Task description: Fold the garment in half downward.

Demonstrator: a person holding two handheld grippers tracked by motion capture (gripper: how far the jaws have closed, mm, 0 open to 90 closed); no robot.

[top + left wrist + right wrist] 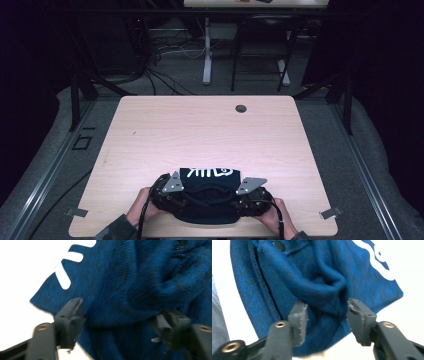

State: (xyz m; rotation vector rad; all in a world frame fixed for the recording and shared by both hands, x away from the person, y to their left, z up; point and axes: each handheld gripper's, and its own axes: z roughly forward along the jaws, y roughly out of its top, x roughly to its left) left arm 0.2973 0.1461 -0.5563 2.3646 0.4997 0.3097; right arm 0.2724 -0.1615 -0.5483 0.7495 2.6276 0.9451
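The wooden table [210,130] carries a folded dark blue garment [207,192] with white lettering, lying at the near edge, far from the round hole [241,108] at the far side. The left gripper [170,192] sits at the garment's left end, its jaws apart over the cloth, with a thick fold lying between them and not pinched. The right gripper [247,195] sits at the garment's right end, jaws also apart, a soft fold loose between them.
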